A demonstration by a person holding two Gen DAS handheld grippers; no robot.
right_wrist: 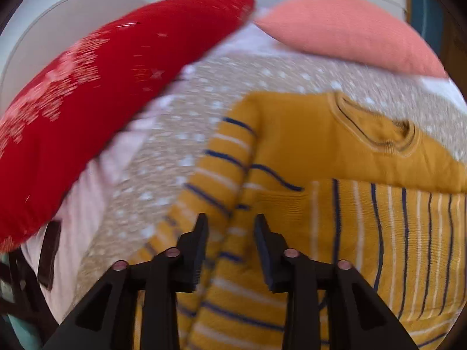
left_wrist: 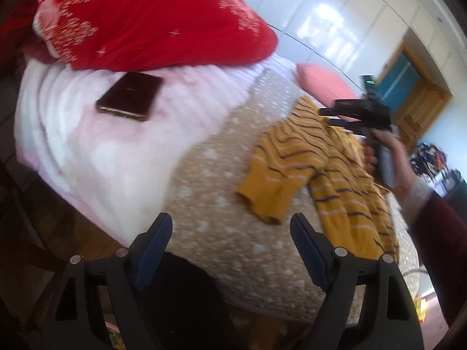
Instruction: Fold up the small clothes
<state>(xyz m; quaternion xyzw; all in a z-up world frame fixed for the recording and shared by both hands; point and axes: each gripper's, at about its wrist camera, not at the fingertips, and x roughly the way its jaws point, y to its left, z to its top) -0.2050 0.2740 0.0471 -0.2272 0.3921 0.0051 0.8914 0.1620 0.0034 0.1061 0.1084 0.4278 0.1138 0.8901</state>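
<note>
— Barely begun? Lying spread on beige white-dotted quilted bedspread [left_wrist: 221,192]: mustard-yellow knit sweater with navy and white stripes [right_wrist: 306,157], one sleeve bent over, body unfolded.

— Soft, ribbed cuffs. Right gripper [right_wrist: 230,233] hovering above sleeve, apart, empty. Left gripper [left_wrist: 230,230] wide apart, off the sweater.

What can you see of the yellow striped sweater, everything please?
The mustard-yellow knit sweater with navy and white stripes is small, with a ribbed round collar, a plain yellow chest and a ribbed cuff on the sleeve. It lies spread, not yet folded, on the beige white-speckled bedspread, one sleeve angled out toward the left gripper. The right gripper hovers open over that sleeve near the body; whether it touches the knit cannot be told. Some creases show.
</note>
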